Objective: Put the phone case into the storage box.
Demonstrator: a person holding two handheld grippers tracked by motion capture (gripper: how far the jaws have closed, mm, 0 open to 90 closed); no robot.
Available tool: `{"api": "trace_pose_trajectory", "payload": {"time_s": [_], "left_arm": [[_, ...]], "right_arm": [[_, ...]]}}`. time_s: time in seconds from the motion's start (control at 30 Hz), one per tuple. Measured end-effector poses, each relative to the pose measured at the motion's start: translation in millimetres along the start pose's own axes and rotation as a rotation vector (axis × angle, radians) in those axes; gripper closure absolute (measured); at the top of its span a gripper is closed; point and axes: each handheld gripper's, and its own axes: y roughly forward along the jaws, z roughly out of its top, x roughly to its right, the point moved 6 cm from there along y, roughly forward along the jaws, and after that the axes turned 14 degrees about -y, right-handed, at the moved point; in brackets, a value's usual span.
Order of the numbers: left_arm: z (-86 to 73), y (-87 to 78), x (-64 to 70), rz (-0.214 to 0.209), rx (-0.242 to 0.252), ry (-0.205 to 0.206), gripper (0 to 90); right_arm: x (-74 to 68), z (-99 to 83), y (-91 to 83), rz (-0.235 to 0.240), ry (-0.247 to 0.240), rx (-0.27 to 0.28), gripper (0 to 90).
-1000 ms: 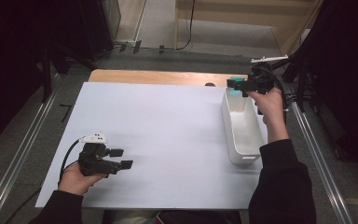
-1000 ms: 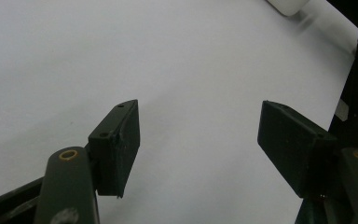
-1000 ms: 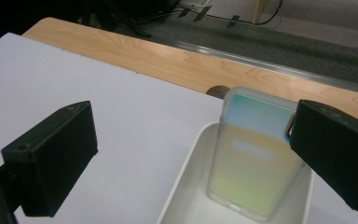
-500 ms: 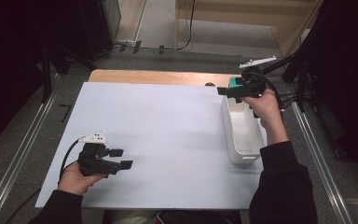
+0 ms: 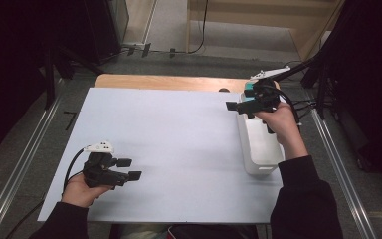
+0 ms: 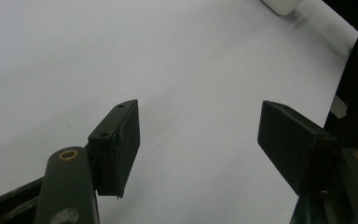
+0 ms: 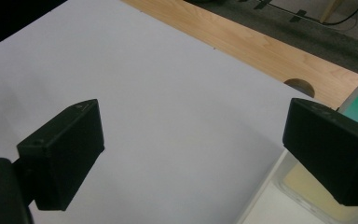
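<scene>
The right claw (image 5: 239, 106) hovers wide open and empty over the far end of the white tray (image 5: 259, 144), at 3 o'clock on the bench (image 5: 179, 139). At 8 o'clock, the left claw (image 5: 129, 169) rests gaping, holding nothing

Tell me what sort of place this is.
Probably a lab recording station: a table under a white sheet, metal rails along the floor, loose cables, and a handheld left gripper.
</scene>
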Motion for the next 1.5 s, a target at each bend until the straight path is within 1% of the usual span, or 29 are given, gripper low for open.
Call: {"api": "trace_pose_trajectory", "payload": {"time_s": [0.1, 0.2, 0.23, 0.3, 0.43, 0.57, 0.7, 0.8, 0.9, 1.0, 1.1, 1.27, 1.5], "left_arm": [[0.3, 0.0, 0.6, 0.002, -0.006, -0.001, 29.3], [0.9, 0.1, 0.9, -0.001, -0.004, 0.001, 29.3], [1.1, 0.0, 1.0, -0.001, -0.006, 0.004, 29.3], [1.5, 0.3, 1.3, -0.007, -0.003, 0.007, 29.3], [2.1, 0.3, 1.5, -0.01, -0.001, 0.009, 29.3], [2.5, 0.3, 2.2, -0.015, 0.005, 0.005, 29.3], [2.9, -0.4, 2.3, -0.012, 0.001, 0.011, 29.3], [2.7, -0.5, 2.7, -0.017, 0.004, 0.009, 29.3], [2.7, -0.8, 2.6, -0.016, 0.007, 0.006, 29.3], [2.6, -1.0, 2.7, -0.017, 0.007, 0.008, 29.3], [2.4, -1.3, 2.9, -0.017, 0.003, 0.012, 29.3], [2.7, -1.4, 3.1, -0.019, 0.005, 0.012, 29.3], [2.6, -1.3, 3.3, -0.017, 0.005, 0.011, 29.3]], "right_arm": [[-6.2, -1.8, -2.2, 0.002, -0.007, -0.008, 4.0], [-11.7, -2.4, -4.8, 0.011, -0.005, -0.001, 4.1], [-13.8, -2.5, -5.4, 0.022, -0.007, 0.006, 4.0], [-18.0, -2.7, -6.6, 0.023, -0.009, 0.007, 4.1], [-28.6, -3.1, -7.2, 0.038, -0.028, 0.009, 4.2], [-39.5, -4.0, -6.9, 0.049, -0.035, 0.007, 4.3], [-47.6, -5.3, -6.9, 0.062, -0.058, 0.007, 5.1], [-54.2, -6.2, -7.7, 0.07, -0.06, 0.004, 5.1], [-60.2, -7.0, -8.1, 0.075, -0.068, 0.014, 5.1], [-65.3, -9.1, -8.4, 0.078, -0.067, 0.024, 5.1], [-69.9, -12.6, -8.2, 0.083, -0.08, 0.035, 5.1], [-77.2, -20.3, -8.1, 0.096, -0.075, 0.027, 5.1], [-87.4, -27.0, -7.1, 0.11, -0.081, 0.041, 5.2]]}}
